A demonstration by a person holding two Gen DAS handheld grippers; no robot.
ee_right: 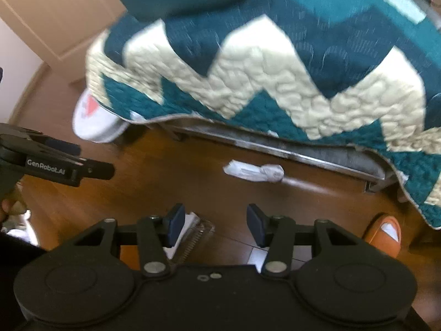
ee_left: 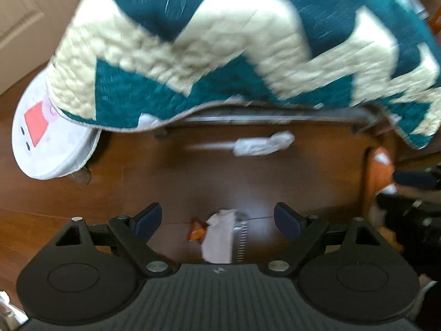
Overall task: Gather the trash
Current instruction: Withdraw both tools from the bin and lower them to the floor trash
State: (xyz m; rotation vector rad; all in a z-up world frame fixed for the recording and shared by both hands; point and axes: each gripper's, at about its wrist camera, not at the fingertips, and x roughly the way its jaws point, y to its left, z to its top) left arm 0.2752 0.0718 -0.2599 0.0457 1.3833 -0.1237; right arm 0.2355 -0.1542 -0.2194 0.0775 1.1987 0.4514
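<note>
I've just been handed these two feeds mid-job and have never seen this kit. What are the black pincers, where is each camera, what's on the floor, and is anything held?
Each picture comes from a camera on a handheld two-finger gripper, looking forward along its fingers. One shows the left gripper, the other the right gripper; a person carries both. Both stand open and hold nothing. They point down at a brown wooden floor beside a bed under a teal and cream zigzag quilt. On the floor lie a crumpled white wrapper near the bed frame, and closer in a white paper scrap with a small orange wrapper. The paper scrap lies below the left gripper's open jaws.
</note>
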